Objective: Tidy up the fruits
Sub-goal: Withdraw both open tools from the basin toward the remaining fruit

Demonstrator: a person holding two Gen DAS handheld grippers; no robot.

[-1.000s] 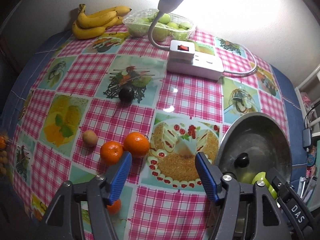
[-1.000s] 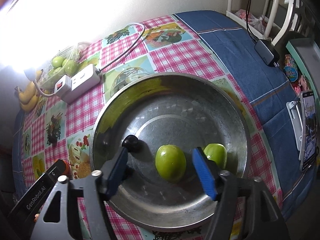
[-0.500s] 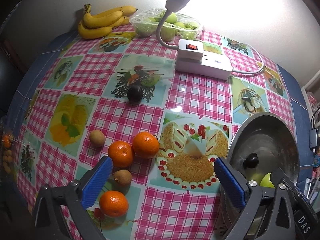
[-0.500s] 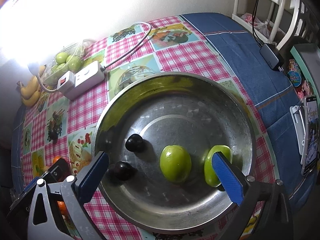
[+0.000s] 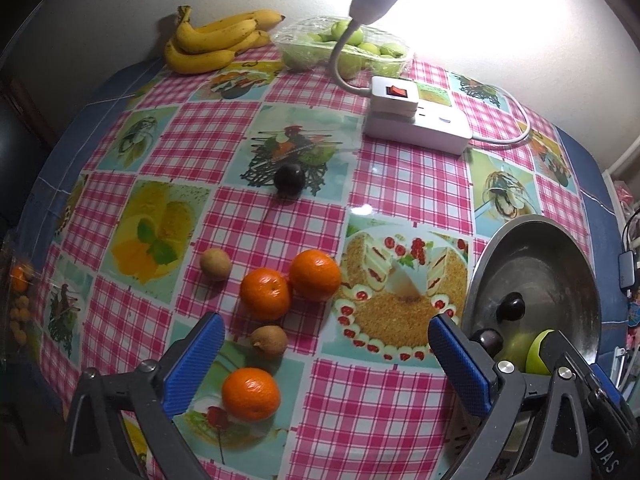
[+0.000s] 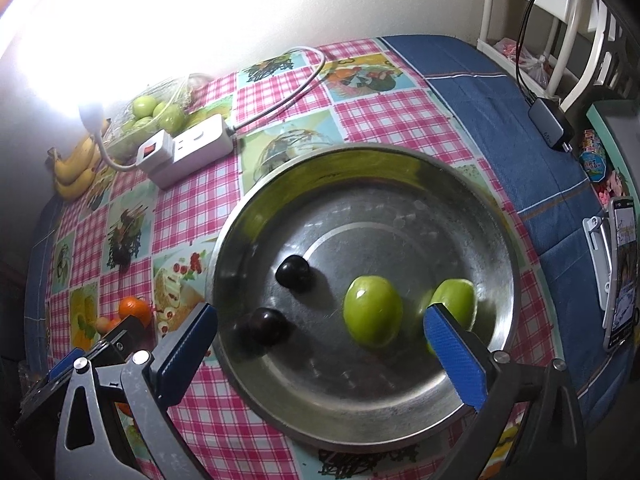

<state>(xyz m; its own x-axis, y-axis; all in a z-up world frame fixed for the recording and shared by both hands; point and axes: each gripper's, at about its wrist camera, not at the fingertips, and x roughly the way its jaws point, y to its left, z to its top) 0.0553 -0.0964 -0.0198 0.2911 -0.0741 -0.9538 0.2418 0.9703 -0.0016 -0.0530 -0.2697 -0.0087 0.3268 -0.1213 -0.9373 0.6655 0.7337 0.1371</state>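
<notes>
L gripper (image 5: 326, 364): jaws spread wide, having just been opening; nothing gripped. An orange (image 5: 251, 394) and a small brown fruit (image 5: 269, 341) lie on the cloth between the blue pads, touching neither. Two more oranges (image 5: 290, 284), touching each other, sit just past the pads at 12 o'clock; a second brown fruit (image 5: 216, 265) at 10 o'clock of them. Dark plum (image 5: 289, 179) alone on the cloth (image 5: 408, 184), further out at 12. Bananas (image 5: 216, 42) at far edge by the wall, approx 11 o'clock; tub of green fruit (image 5: 344, 46) beside them at 12. Power strip (image 5: 416, 122) w/ lamp neck at 1 o'clock. Metal bowl (image 5: 560, 252) at 3 o'clock.

R gripper (image 6: 320, 340): jaws likewise wide, just been opening; holds nothing. It hangs over the bowl (image 6: 360, 184). In bowl: two dark plums (image 6: 294, 274) at 9–10 o'clock of bowl centre, apart from each other; green fruit (image 6: 373, 311) near centre-low, between the pads but clear of both; second green fruit (image 6: 456, 300) at 4 o'clock near the wall, partly behind the R pad. Contact w/ that pad: cannot tell. Phone (image 6: 622, 272) on blue cloth at 3 o'clock.
</notes>
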